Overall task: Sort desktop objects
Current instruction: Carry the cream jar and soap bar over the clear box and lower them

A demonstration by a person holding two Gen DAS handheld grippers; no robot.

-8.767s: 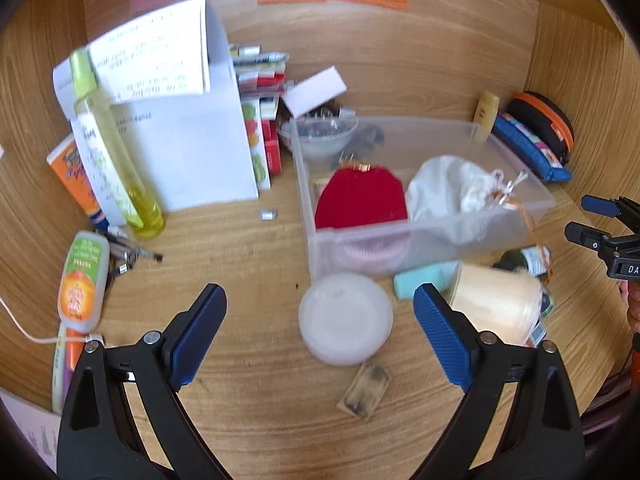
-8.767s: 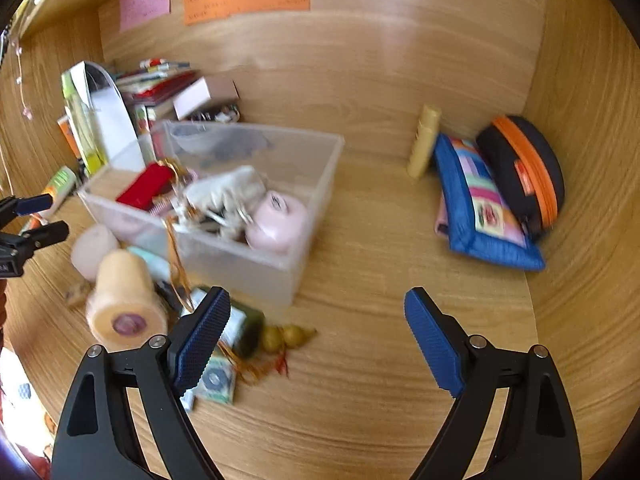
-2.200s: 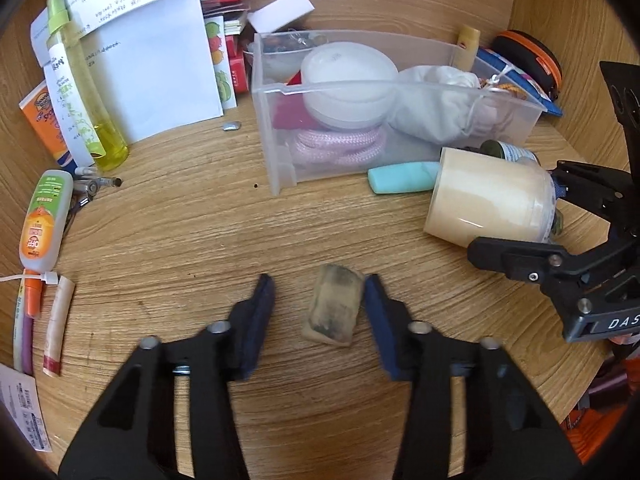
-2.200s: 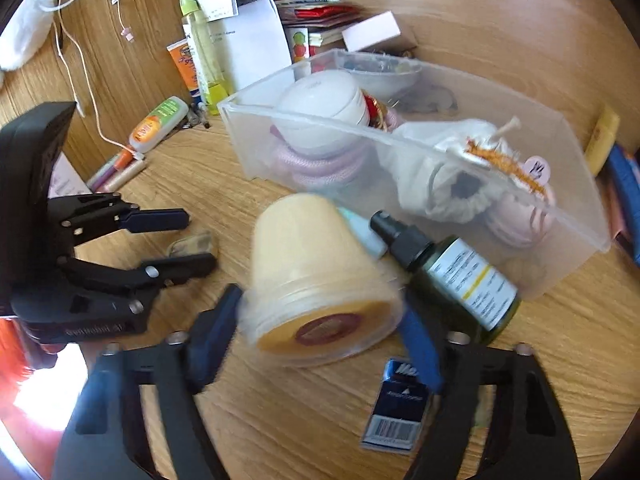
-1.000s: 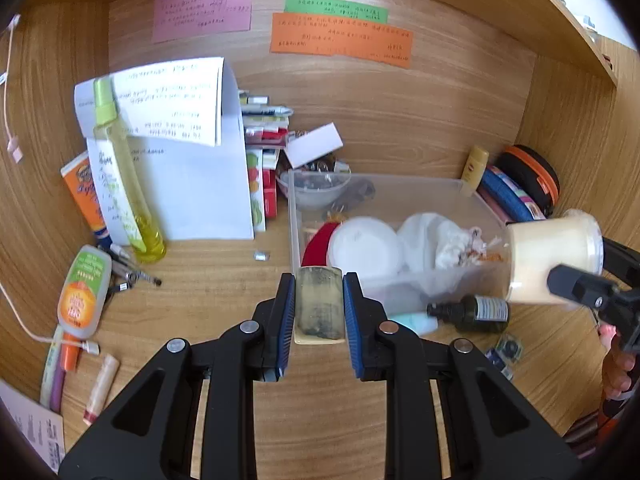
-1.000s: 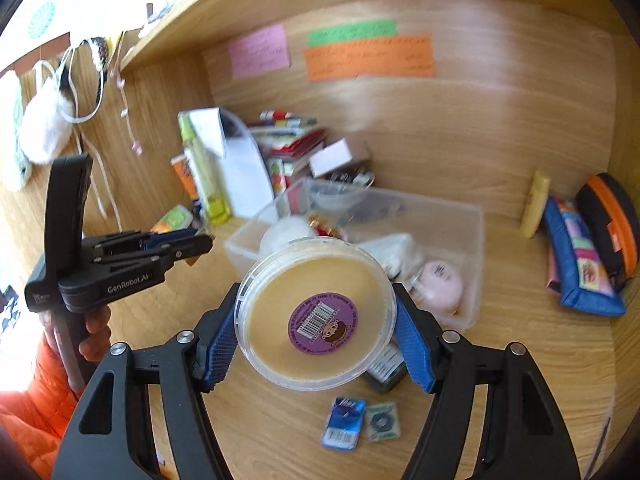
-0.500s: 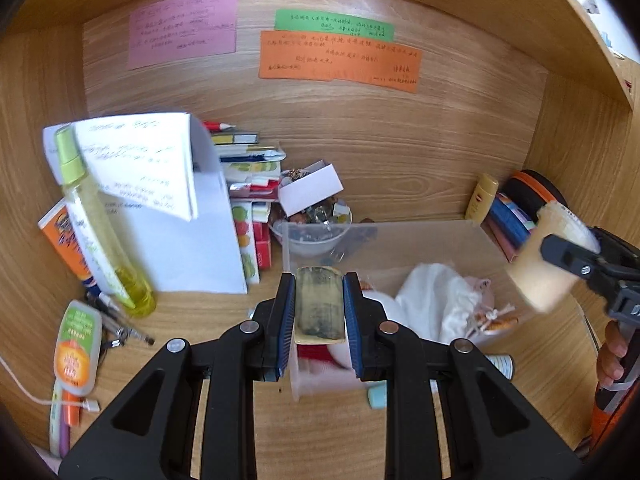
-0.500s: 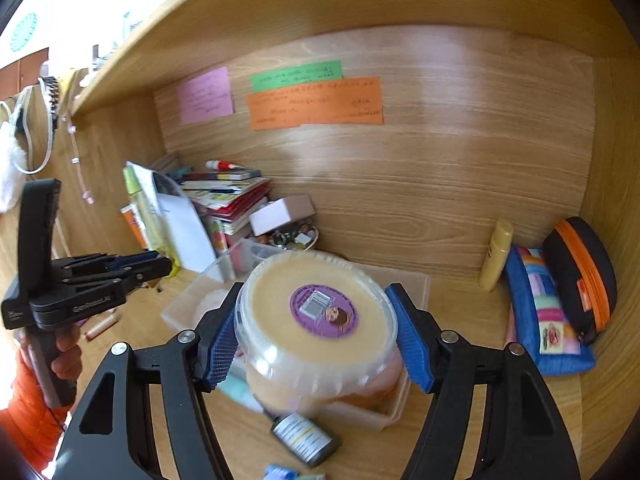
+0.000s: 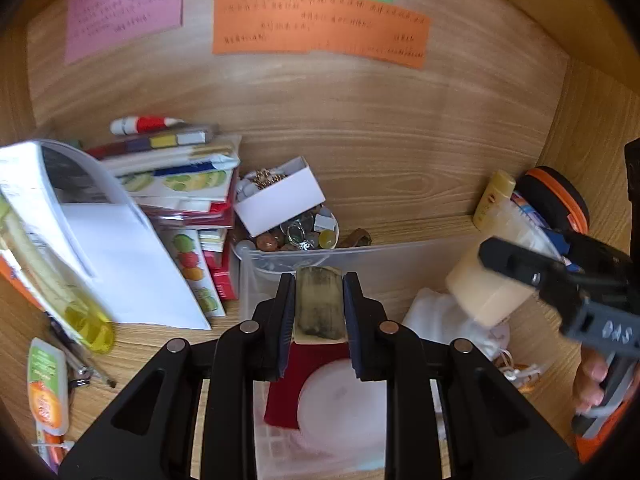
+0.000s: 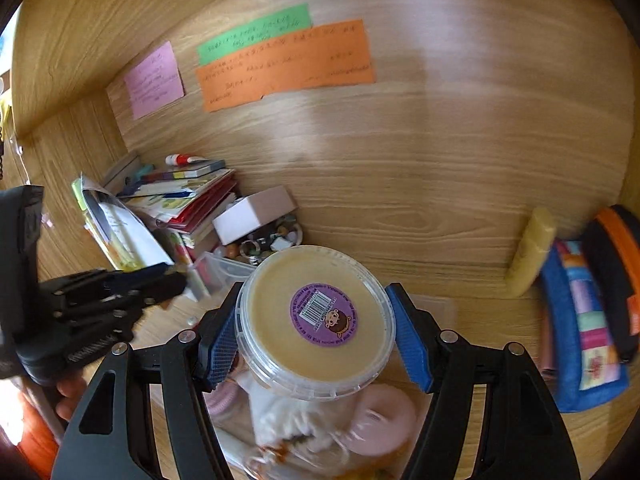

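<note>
My left gripper (image 9: 318,310) is shut on a small worn yellowish eraser (image 9: 319,307) and holds it above the clear plastic bin (image 9: 400,249). The bin holds a red pouch (image 9: 304,360), a round white lid (image 9: 340,396) and a white cloth bag (image 9: 440,320). My right gripper (image 10: 314,330) is shut on a cream tub with a purple sticker (image 10: 316,320), held above the bin's right part; the tub also shows in the left wrist view (image 9: 486,280).
Books (image 9: 180,184), a white paper sheet (image 9: 132,264), a yellow spray bottle (image 9: 76,308) and an orange-green tube (image 9: 46,384) stand left of the bin. A bowl of trinkets (image 9: 296,232) sits behind it. A yellow tube (image 10: 528,256) and pouches (image 10: 580,320) lie at right.
Both grippers have moved forward and further over the bin with their loads. The eraser and tub stay gripped.
</note>
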